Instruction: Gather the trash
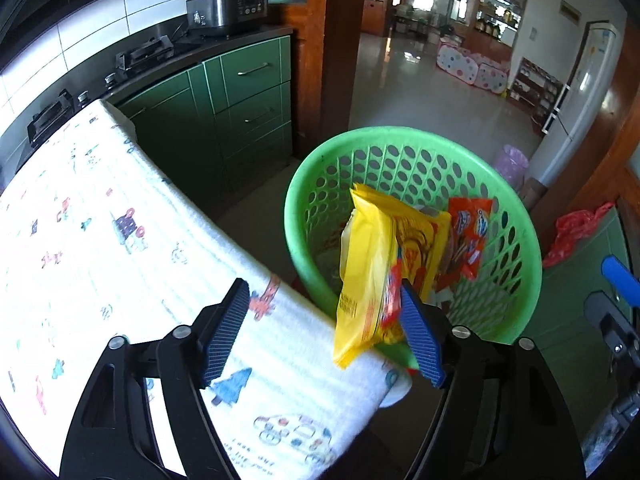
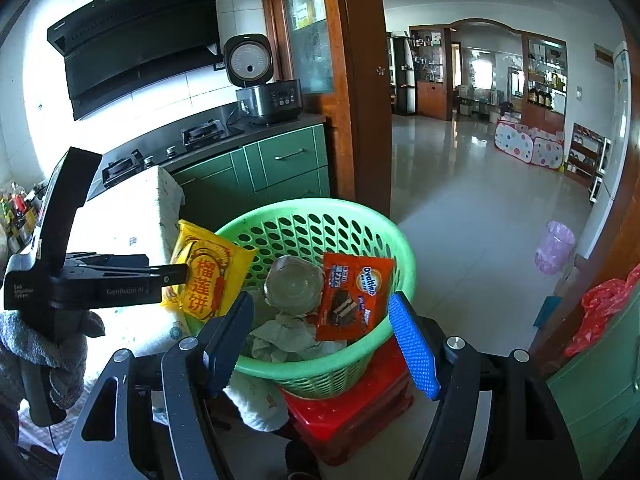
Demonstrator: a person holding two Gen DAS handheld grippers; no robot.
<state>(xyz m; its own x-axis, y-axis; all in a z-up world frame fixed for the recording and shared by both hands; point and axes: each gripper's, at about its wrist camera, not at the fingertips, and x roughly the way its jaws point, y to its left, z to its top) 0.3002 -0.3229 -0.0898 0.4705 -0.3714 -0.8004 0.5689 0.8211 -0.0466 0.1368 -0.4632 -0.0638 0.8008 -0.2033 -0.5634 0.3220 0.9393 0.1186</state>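
1. Here, the left claw (image 1: 324, 334) is spread wide; the yellow wrapper (image 1: 370, 276) printed 榴莲饼 leans against only its right finger, at the green basket (image 1: 304, 184) rim.
2. The right claw (image 2: 324, 344) gapes open, gripping nothing, in front of the basket.
3. Inside the basket lie an orange Ovaltine wrapper (image 2: 352, 296), a clear cup (image 2: 294, 284) and crumpled paper (image 2: 288, 338).
4. The basket sits on a red stool (image 2: 352, 408) beside the cloth-covered surface (image 1: 120, 240).

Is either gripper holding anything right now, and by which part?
The left gripper is open; the yellow wrapper only leans against one finger at its lower edge, above the green basket rim. The right gripper is open and holds nothing.
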